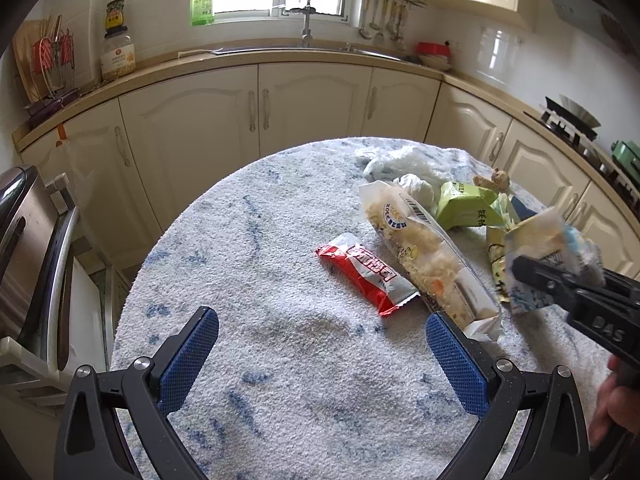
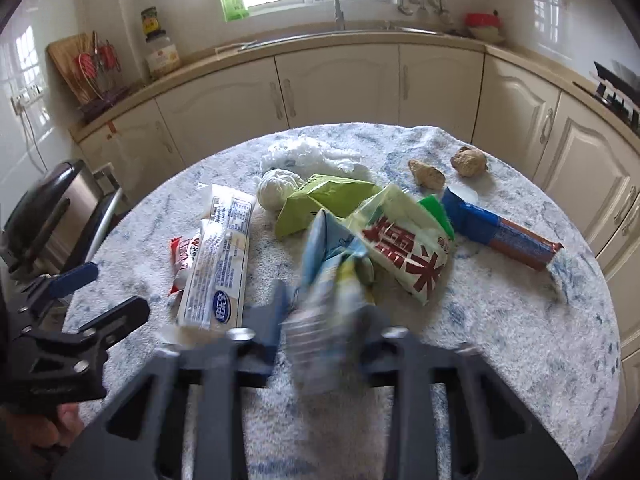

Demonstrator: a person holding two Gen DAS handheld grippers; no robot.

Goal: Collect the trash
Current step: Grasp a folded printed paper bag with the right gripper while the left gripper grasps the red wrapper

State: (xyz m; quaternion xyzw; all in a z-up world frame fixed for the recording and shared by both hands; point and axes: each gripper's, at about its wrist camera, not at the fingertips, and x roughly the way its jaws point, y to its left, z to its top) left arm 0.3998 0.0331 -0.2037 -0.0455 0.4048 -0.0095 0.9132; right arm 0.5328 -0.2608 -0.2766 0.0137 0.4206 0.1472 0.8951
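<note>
Several pieces of trash lie on a round table [image 1: 260, 240] covered by a blue-and-white cloth. My left gripper [image 1: 326, 344] hovers open over bare cloth, just short of a red wrapper [image 1: 364, 276] and a long clear noodle packet [image 1: 428, 256]. My right gripper [image 2: 324, 304] is shut on a pale blue wrapper [image 2: 328, 272], which is blurred. That gripper [image 1: 560, 280] and its wrapper [image 1: 556, 240] also show at the right of the left wrist view. Beyond lie a green packet [image 2: 320, 200] and a white packet with red characters [image 2: 408, 256].
A blue-and-brown biscuit packet [image 2: 500, 236], a tissue ball [image 2: 276, 188], a crumpled plastic bag [image 2: 312, 152] and two brown lumps [image 2: 468, 160] lie further back. A steel container with a dark lid [image 1: 24, 240] stands left of the table. Cream cabinets [image 1: 312, 100] curve behind.
</note>
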